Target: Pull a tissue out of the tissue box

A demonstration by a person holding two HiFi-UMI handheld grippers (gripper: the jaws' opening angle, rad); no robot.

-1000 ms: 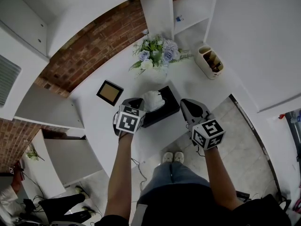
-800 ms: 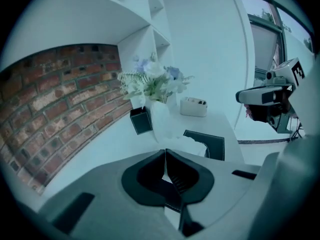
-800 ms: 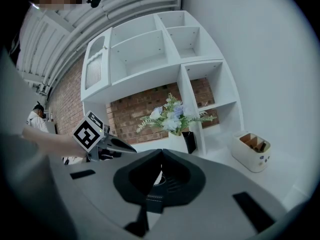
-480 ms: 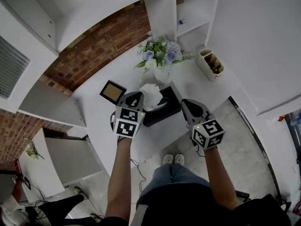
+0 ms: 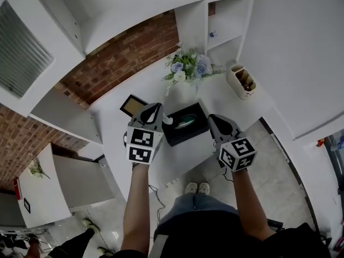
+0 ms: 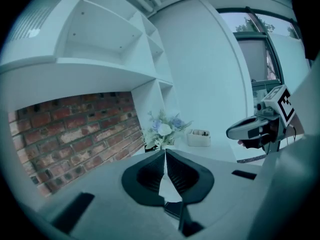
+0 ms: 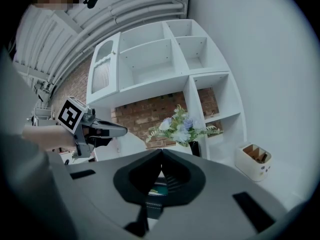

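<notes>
1. Nearest, the person's shoes (image 5: 196,187) stand on the floor just off the near edge of the tabletop (image 5: 236,109).
2. The left gripper (image 6: 165,153) is held up over the near edge, to the left of the box. Its jaws are pressed together on a white strip of tissue (image 6: 168,189) that runs down between them. In the head view a white scrap shows just beside this gripper, toward the box's left end.
3. The right gripper (image 7: 161,153) sits by the box's right end with its jaw tips meeting and nothing pinched (through the gap below the tips, its own view shows the box). I cannot tell whether it touches the box.
4. The black tissue box (image 5: 188,129) lies near the middle of the near edge. No white tuft stands up from its oval opening.
5. By my judgement the grasp is made and most of the pull is done, since the tissue is in the left jaws and up off the opening. What is left is to draw the trailing end fully clear without lifting the box; these views do not confirm that it is clear.
6. Farther off, a framed picture (image 5: 133,105) lies toward the left edge. Flowers (image 5: 188,67) stand at the back edge against the brick wall (image 5: 129,50). A cream holder (image 5: 241,81) sits near the far right corner, with white shelves (image 5: 226,20) behind.
</notes>
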